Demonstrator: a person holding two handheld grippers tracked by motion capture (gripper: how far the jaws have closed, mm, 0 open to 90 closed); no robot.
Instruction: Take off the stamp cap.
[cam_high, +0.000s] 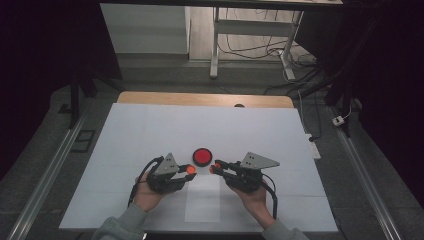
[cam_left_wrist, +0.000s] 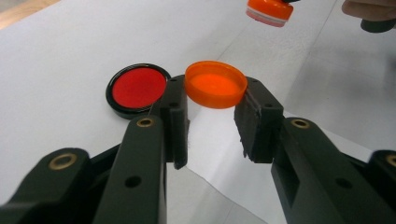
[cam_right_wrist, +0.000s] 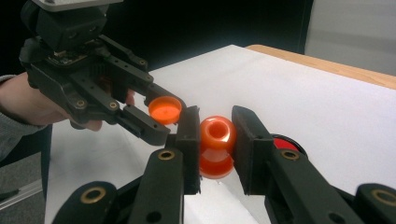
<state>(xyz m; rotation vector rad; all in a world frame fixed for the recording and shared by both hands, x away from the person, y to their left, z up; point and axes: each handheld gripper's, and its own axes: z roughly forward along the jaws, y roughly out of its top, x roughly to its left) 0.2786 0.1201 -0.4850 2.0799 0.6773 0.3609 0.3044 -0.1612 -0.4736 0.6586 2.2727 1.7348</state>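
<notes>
Left gripper (cam_left_wrist: 211, 112): clamped on orange cap (cam_left_wrist: 215, 84), hollow up. Right gripper (cam_right_wrist: 217, 140): clamped on orange stamp (cam_right_wrist: 217, 144) opposite, ready for capping.

Grey sleeves (cam_high: 122, 220); black claws, brass pivot rivets, grey plates.

At the centre of the frame the left gripper (cam_left_wrist: 214, 100) has its two black jaws closed on the rim of a shallow orange plastic cap (cam_left_wrist: 215, 84) — hollow side up. Left of it, a round black-rimmed lid with a red face (cam_left_wrist: 138, 89) lies flat on the white paper sheet (cam_left_wrist: 60, 70). At the top edge, right of centre — a small orange bottle with a pale band (cam_left_wrist: 270, 11).
</notes>
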